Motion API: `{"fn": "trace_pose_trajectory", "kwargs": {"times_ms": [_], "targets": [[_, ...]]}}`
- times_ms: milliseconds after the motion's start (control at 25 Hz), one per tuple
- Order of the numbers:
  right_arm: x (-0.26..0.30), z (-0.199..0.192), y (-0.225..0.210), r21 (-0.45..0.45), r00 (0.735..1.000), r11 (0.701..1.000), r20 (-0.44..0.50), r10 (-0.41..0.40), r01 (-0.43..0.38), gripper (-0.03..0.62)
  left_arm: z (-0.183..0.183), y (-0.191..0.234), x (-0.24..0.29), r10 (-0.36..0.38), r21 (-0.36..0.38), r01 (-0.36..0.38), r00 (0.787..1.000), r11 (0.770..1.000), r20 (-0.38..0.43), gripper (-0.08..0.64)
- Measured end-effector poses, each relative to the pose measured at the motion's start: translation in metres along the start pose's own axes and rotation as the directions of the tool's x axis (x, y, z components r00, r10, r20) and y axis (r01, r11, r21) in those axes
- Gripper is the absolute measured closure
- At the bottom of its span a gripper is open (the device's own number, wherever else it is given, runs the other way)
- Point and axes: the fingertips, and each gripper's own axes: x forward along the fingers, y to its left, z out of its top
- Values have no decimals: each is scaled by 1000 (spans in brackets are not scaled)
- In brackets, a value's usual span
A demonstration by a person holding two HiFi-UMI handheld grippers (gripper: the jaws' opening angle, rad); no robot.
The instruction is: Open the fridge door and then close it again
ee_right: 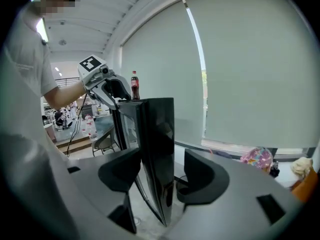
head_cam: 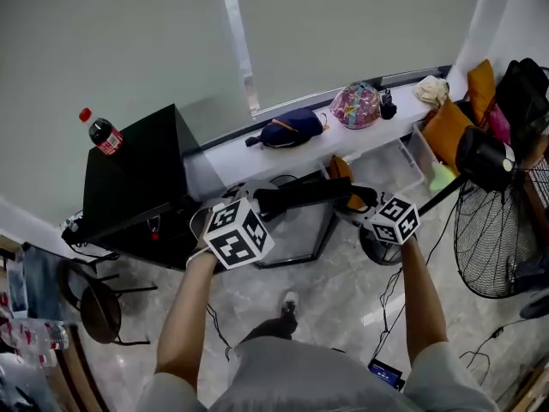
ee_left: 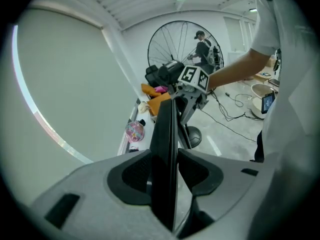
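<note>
A small black fridge [head_cam: 137, 187] stands at the left with a cola bottle [head_cam: 105, 134] on top. Its door [head_cam: 309, 194] is swung open and shows edge-on as a dark bar. My left gripper [head_cam: 253, 200] grips the door's top edge; in the left gripper view the thin door panel [ee_left: 165, 134] sits pinched between the pads of this gripper [ee_left: 170, 174]. My right gripper [head_cam: 367, 204] is at the door's far end. In the right gripper view the door [ee_right: 157, 144] stands between its jaws [ee_right: 160, 176], against the left pad with a gap at the right pad.
A large floor fan [head_cam: 493, 221] stands at the right, its base [head_cam: 382, 251] near the door's free end. The window ledge [head_cam: 257, 157] carries a dark bag [head_cam: 292, 129] and a colourful bag [head_cam: 356, 106]. A stool [head_cam: 99, 307] is at lower left. Cables cross the floor.
</note>
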Motion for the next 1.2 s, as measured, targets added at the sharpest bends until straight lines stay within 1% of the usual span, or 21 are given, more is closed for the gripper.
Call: {"fn": "trace_pose_trajectory", "kwargs": {"times_ms": [120, 200, 280, 480, 600, 720, 840, 920, 1040, 1200], "targets": [[7, 1, 2, -18, 998, 998, -5, 61, -61, 331, -1, 0, -1, -2, -39, 3, 1000, 999, 29, 397], [7, 1, 5, -9, 996, 996, 2, 93, -93, 357, -2, 1, -2, 6, -74, -2, 998, 997, 56, 400], [7, 0, 6, 12, 994, 994, 20, 104, -104, 383, -1, 1, -2, 21, -89, -15, 997, 996, 73, 402], [4, 0, 6, 42, 995, 997, 75, 68, -71, 387, 0, 1, -2, 54, -50, -50, 995, 997, 85, 405], [0, -2, 12, 59, 994, 996, 98, 55, -61, 387, -1, -4, -5, 55, -25, -53, 993, 998, 102, 410], [-6, -5, 21, 66, 994, 996, 102, 49, -55, 387, -1, -11, -9, 38, -4, -38, 992, 999, 118, 411], [-14, -10, 33, 65, 996, 997, 89, 30, -36, 387, -1, -21, -12, 30, 44, -36, 990, 998, 138, 413], [-18, -14, 42, 63, 997, 998, 75, 16, -20, 387, -2, -27, -15, 26, 61, -34, 990, 998, 138, 413], [-27, -19, 56, 65, 998, 998, 59, 3, -6, 386, 0, -36, -18, 37, 31, -41, 993, 999, 110, 414], [-39, -25, 75, 68, 999, 998, 54, -3, -1, 382, 2, -48, -23, 120, -77, -113, 988, 991, 99, 416]]}}
